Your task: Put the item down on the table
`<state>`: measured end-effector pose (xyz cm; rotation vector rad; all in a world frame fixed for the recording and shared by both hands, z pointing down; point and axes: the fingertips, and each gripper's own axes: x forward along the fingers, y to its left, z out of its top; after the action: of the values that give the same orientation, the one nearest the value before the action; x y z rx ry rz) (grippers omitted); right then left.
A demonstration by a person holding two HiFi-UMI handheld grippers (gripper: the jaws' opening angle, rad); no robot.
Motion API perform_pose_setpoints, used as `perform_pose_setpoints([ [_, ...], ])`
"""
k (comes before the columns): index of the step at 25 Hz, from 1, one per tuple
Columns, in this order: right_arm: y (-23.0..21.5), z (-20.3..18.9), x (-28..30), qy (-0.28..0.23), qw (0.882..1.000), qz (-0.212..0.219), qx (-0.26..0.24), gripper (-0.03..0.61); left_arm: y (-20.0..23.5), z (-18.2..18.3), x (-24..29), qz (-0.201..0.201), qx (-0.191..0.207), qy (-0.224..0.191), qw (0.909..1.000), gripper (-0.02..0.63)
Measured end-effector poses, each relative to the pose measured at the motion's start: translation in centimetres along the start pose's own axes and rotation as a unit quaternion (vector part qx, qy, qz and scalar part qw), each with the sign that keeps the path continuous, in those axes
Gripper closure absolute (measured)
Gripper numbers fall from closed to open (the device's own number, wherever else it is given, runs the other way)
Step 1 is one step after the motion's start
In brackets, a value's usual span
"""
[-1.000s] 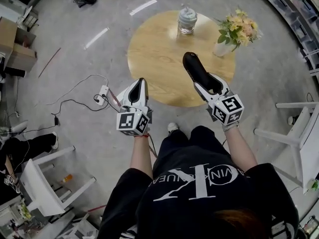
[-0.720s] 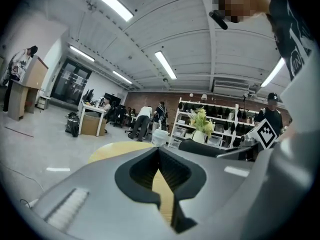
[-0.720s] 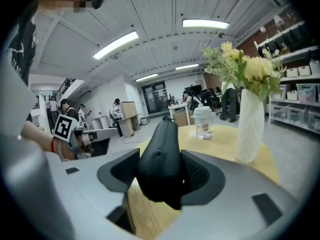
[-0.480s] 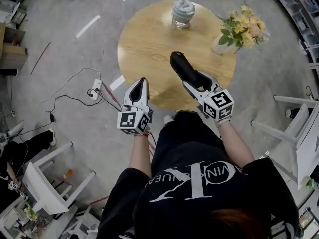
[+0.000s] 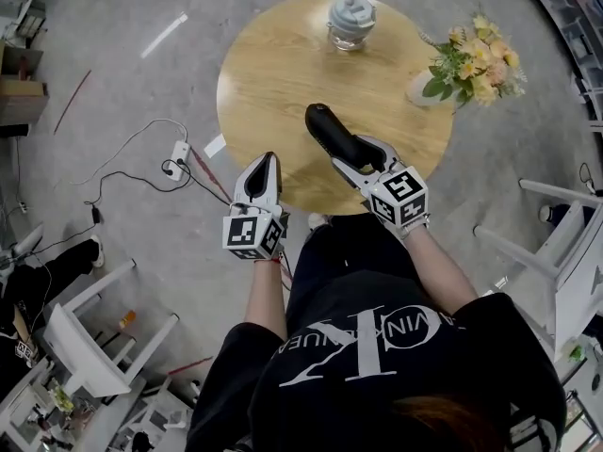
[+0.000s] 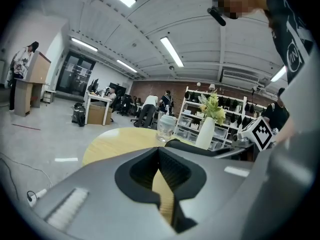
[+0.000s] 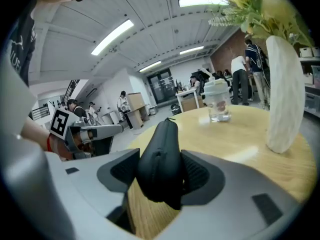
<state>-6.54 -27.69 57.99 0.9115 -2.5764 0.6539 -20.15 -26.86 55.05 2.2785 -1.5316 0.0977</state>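
Note:
A black zippered case (image 5: 330, 136) hangs over the front part of the round wooden table (image 5: 273, 73), with my right gripper (image 5: 354, 155) shut on its near end. In the right gripper view the case (image 7: 159, 159) fills the space between the jaws of my right gripper (image 7: 160, 186) and points out above the table (image 7: 240, 131). My left gripper (image 5: 263, 169) hovers over the floor just off the table's front-left edge. Its jaws are shut with nothing in them (image 6: 164, 186), and the table (image 6: 112, 140) lies ahead.
A lidded glass jar (image 5: 350, 17) stands at the table's far edge, a white vase of flowers (image 5: 429, 88) at its right. White chairs (image 5: 563, 245) (image 5: 87, 339) flank me. A power strip with cables (image 5: 177, 158) lies on the floor at left.
My right gripper has carried the case leftward over the table's front part. The left gripper has kept its place by the table's edge, and the head camera has shifted.

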Motion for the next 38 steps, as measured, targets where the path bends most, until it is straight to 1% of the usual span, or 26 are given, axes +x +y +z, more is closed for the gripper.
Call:
perform_pose_setpoints([
  [3,0.1,-0.5,1.0,0.009,1.000,0.008,-0.002,0.318,0.4,-0.8,-0.1,0.007,-0.003,0.010,0.9999,0.601],
  [9,0.4,-1.1,2.4,0.025,0.999,0.020,-0.017,0.318,1.0,-1.4,-0.5,0.015,-0.011,0.015,0.9997,0.601],
  [19,0.4,-1.9,3.0,0.041,0.998,0.025,-0.034,0.318,0.9,-1.8,-0.6,0.020,-0.019,0.014,0.9995,0.603],
  [29,-0.3,-1.4,2.2,0.038,0.999,0.013,-0.037,0.318,0.0,-1.4,-0.9,0.012,-0.015,0.011,0.9998,0.601],
  [38,-1.3,-0.6,1.1,0.026,0.999,-0.012,-0.034,0.318,-0.3,-0.9,-1.1,0.007,-0.018,0.004,0.9998,0.601],
])
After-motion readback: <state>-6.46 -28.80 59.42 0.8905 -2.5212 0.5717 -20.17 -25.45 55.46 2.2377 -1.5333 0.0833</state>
